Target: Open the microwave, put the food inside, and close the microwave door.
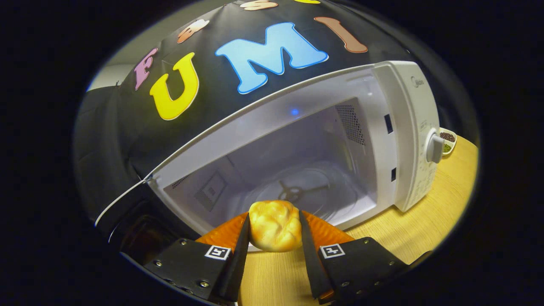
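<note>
Gripper view: My gripper (275,233) carried a golden bread roll (275,225) toward the open microwave (395,127). My jaws stood part-way closed, spread only as far as the roll's width, and both fingers (238,242) pressed its sides, so the roll hung pinched between them above the wooden table (442,204). The roll sat just short of the oven's front sill, level with the mouth of the cavity and not yet inside it.

Beyond my fingers lay the pale cavity, its glass turntable (314,191) and the dark roller ring at its middle in plain sight, bare of food. A vent grille marked the upper part of the right inner wall. The dark door (127,212) was swung wide on the left, clear of the opening. The control panel filled the oven's right face, with a round dial (434,148) standing out from it.

The microwave stood on the table with its right front corner well in from the table's edge. Behind that corner, toward the table's far right edge, rested a small white dish (448,142) with dark and greenish contents that I could not make out.
</note>
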The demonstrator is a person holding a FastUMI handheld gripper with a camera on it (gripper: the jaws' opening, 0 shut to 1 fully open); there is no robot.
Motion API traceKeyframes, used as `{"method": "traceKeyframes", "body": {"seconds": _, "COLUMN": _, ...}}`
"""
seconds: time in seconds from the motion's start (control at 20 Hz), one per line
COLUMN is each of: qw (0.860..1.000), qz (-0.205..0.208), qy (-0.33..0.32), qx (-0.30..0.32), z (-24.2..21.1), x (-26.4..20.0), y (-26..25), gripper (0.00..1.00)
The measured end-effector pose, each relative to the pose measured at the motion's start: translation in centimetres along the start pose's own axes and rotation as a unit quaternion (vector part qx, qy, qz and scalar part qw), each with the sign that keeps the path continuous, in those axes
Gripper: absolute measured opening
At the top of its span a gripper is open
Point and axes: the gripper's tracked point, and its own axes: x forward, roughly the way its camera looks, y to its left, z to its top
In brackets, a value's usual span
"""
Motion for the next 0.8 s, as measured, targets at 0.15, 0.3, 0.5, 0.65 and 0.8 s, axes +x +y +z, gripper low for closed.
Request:
{"method": "traceKeyframes", "body": {"seconds": 0.15, "qw": 0.999, "qz": -0.020, "qy": 0.005, "qx": 0.031, "z": -0.5, "x": 3.2, "y": -1.0, "gripper": 0.62}}
{"method": "traceKeyframes", "body": {"seconds": 0.3, "qw": 0.999, "qz": -0.035, "qy": -0.006, "qx": 0.020, "z": -0.6, "x": 4.7, "y": -1.5, "gripper": 0.62}}
{"method": "traceKeyframes", "body": {"seconds": 0.5, "qw": 0.999, "qz": -0.024, "qy": -0.013, "qx": 0.034, "z": -0.6, "x": 5.3, "y": -1.1, "gripper": 0.83}}
{"method": "traceKeyframes", "body": {"seconds": 0.65, "qw": 0.999, "qz": 0.001, "qy": -0.003, "qx": 0.037, "z": -0.9, "x": 4.5, "y": 0.2, "gripper": 0.93}}
{"method": "traceKeyframes", "body": {"seconds": 0.8, "qw": 1.000, "qz": 0.001, "qy": -0.019, "qx": 0.002, "z": 0.0, "x": 3.2, "y": 0.6, "gripper": 0.97}}
